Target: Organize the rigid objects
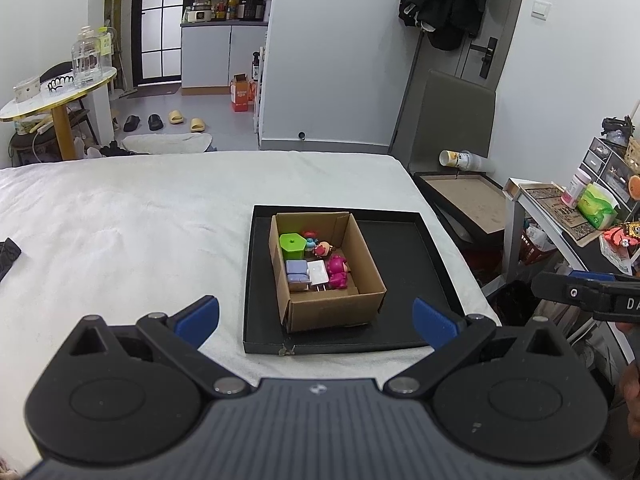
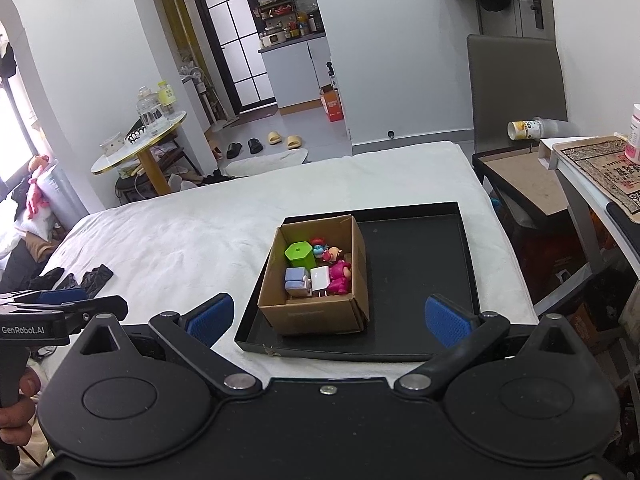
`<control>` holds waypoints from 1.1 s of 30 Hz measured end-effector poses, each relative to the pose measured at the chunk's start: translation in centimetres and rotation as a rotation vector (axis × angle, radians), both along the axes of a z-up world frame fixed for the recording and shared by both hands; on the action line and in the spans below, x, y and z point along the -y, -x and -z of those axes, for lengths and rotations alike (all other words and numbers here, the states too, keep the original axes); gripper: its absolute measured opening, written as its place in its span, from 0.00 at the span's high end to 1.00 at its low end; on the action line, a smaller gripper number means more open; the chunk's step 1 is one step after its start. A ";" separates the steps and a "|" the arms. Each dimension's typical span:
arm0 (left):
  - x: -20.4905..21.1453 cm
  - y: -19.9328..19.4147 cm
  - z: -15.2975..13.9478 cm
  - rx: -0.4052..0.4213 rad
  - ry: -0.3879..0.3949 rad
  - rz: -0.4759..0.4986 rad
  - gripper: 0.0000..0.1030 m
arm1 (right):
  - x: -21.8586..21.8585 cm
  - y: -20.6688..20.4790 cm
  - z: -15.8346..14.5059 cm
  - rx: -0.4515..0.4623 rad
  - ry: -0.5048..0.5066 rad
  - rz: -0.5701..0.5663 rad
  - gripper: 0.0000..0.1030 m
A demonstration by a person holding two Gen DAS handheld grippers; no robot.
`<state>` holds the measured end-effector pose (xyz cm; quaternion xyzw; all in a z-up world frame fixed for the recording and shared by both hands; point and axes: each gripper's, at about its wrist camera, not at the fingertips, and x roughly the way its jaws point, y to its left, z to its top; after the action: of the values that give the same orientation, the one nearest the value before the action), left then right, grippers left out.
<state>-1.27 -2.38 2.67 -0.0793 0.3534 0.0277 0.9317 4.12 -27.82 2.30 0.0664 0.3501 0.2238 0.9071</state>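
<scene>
Two grippers hover wide apart and empty before a filled brown cardboard box [image 1: 326, 268].

Left gripper [image 1: 316, 316] and right gripper [image 2: 328, 316] hold nothing, likely because the toys are packed already: a green hexagonal plastic cup [image 1: 293, 245], a lilac block [image 1: 298, 272], a white card-like piece [image 1: 319, 272] and a pink figurine [image 1: 338, 270] sit inside. The box stands upright at frame centre, in the left part of a shallow black tray [image 1: 404, 256] on the white bed [image 1: 120, 220], its long axis running away from the cameras.
</scene>
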 end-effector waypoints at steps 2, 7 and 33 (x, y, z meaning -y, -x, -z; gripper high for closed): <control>-0.1 0.0 0.1 -0.003 0.005 0.001 0.01 | 0.0 0.0 0.0 0.001 0.006 -0.001 0.00; -0.3 -0.1 0.2 -0.013 0.010 -0.001 0.01 | -0.1 0.1 0.0 0.002 0.004 -0.005 0.00; -0.1 -0.1 0.2 -0.012 0.009 0.008 0.01 | -0.1 0.3 -0.1 0.017 -0.001 -0.012 0.00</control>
<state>-1.21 -2.26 2.44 -0.0820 0.3597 0.0228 0.9292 3.79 -27.74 2.44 0.0625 0.3427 0.2301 0.9087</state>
